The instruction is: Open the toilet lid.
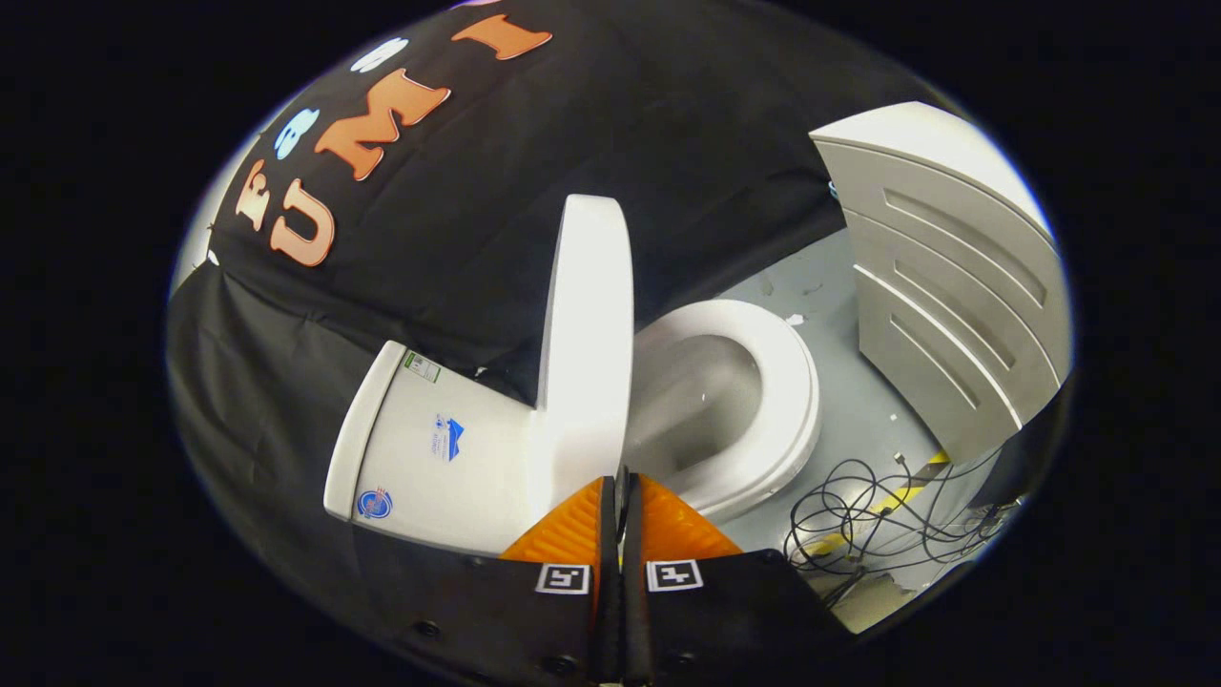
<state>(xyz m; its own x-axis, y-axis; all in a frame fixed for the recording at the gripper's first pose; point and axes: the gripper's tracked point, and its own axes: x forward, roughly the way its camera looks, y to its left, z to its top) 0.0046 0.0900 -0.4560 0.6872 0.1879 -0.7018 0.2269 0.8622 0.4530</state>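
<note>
So our claw [621, 482] is closed up, both fingers [572, 525] pressed flat against each other with nothing caught between them. The tips sit right at the lower edge of the toilet lid [587, 334] – looks like touching or very nearly, we can't quite tell which.

The lid itself is up, standing on edge just ahead of the fingertips, between the tank [429, 444] on one side and the open seat [777, 401] on the other. We're looking at the whole toilet tilted sideways, so the lid rises like a tall white slab straight out from the claw. The bowl [692, 396] is in plain sight inside the seat ring, pale and smooth.

The tank carries a few small stickers on its side, and its top cover is in place. Past the seat there's a white cabinet [940, 277] with slatted panels standing on the grey floor [858, 410], well apart from the toilet. Near the claw's side of that floor – a messy tangle of black cables [858, 520] lying over a yellow and black striped strip [906, 491]. Black cloth hangs behind the toilet as the booth wall
</note>
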